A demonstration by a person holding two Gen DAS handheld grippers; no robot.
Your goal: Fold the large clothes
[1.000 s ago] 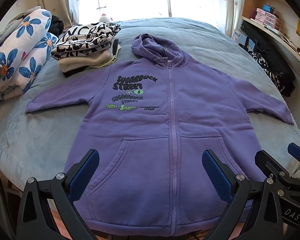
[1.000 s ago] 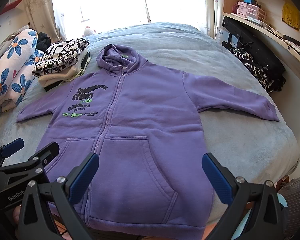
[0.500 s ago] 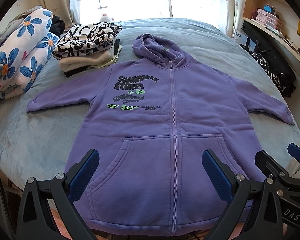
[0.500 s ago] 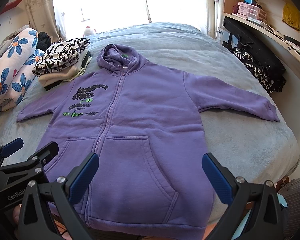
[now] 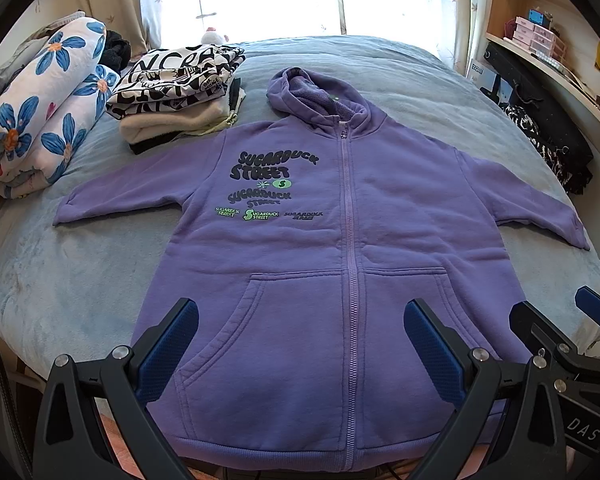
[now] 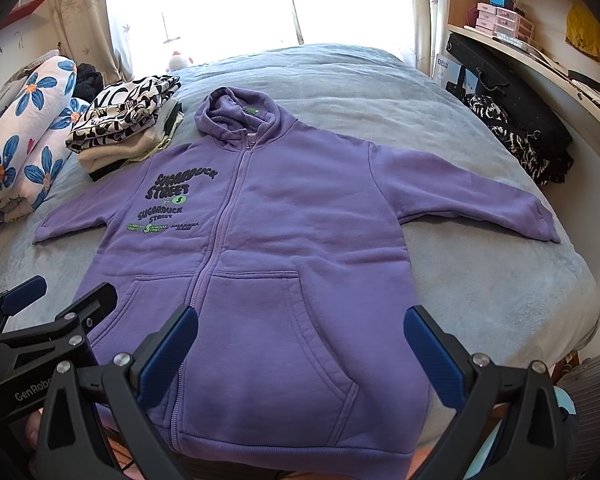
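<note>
The bed, under a grey-blue blanket, carries everything. A purple zip hoodie lies flat and face up across its middle: hood toward the far edge by the window, hem at the near edge, zip closed, both sleeves spread out toward the left and right edges. Toward the far left corner sit a rolled flowered quilt and, just beside it, a stack of folded clothes that comes close to the hoodie's left shoulder; whether the two touch is hard to judge through the fisheye.

Over the last second almost nothing has changed: the hoodie sits a touch differently in the left view, so that gripper has drifted slightly, while the garment has kept its shape. Folding has therefore not begun, and the spread layout looks ready for a first sleeve fold.

The left gripper hovers over the hem, fingers spread wide and empty. The right gripper does the same above the right pocket, holding nothing.
</note>
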